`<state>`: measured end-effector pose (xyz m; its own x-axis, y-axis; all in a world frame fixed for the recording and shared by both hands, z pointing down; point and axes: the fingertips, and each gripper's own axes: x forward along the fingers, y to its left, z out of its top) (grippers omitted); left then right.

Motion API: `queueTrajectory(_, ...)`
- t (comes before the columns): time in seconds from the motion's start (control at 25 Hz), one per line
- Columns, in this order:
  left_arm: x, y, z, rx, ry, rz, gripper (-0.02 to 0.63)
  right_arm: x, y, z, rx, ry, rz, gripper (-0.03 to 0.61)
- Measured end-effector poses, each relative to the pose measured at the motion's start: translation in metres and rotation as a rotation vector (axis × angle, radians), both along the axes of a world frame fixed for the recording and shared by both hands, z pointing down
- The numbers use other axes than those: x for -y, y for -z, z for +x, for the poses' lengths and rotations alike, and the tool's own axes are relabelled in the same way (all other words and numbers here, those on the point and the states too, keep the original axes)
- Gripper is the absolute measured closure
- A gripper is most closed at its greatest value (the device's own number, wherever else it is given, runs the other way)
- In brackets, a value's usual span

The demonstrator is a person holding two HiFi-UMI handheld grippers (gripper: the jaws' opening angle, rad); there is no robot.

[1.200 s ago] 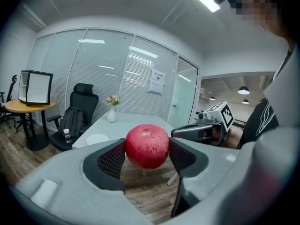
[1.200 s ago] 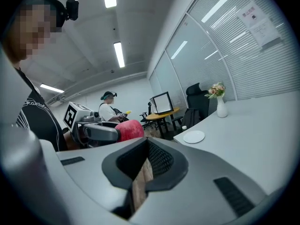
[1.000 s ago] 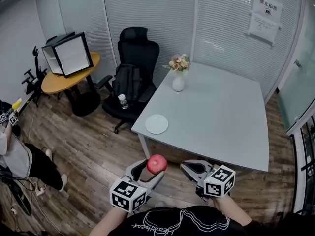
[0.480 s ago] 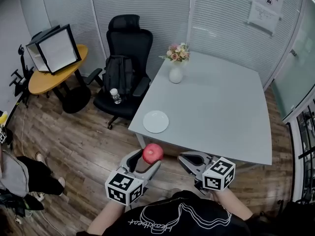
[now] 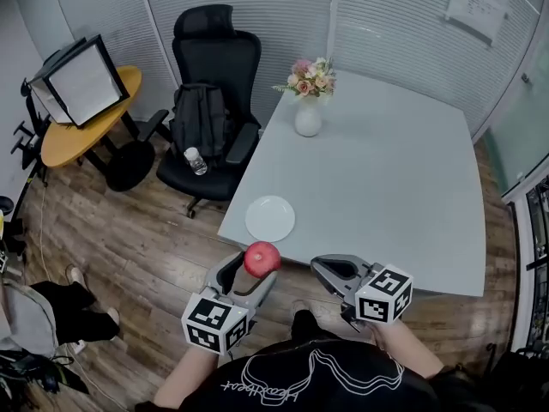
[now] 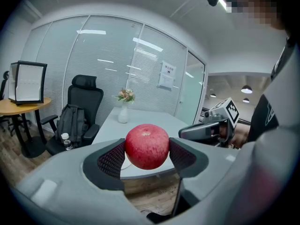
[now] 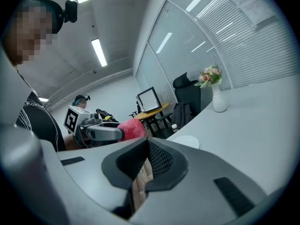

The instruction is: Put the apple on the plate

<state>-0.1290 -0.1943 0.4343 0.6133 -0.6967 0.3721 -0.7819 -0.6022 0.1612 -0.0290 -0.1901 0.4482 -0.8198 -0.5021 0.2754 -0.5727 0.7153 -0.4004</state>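
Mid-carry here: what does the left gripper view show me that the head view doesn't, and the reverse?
Only the left gripper view: the left gripper's dark ribbed pads pressed on both sides of the round red apple.
Only the head view: the whole round white plate near the grey table's near-left corner, with the apple held short of it, off the table edge.
Both: the apple, table, white flower vase, black office chair and right gripper.
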Motion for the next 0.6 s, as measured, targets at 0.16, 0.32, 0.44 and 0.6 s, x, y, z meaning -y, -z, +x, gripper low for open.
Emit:
queueTrajectory(0.16,0.037,-0.01,0.0,0.012,0.019,-0.016,0.311,0.034,-0.01,0.004,0.003,0.005,-0.026,0.569)
queueTrajectory(0.32,0.071,-0.025,0.003,0.022,0.032,-0.04,0.311,0.064,-0.019,0.011,0.004,0.004,-0.052,0.569)
queueTrajectory(0.44,0.097,-0.035,0.008,0.021,0.027,-0.059,0.311,0.084,-0.026,0.016,0.012,0.001,-0.08,0.569)
queueTrajectory(0.6,0.121,-0.048,0.013,0.041,0.023,-0.045,0.311,0.103,-0.04,0.02,0.009,0.004,-0.11,0.569)
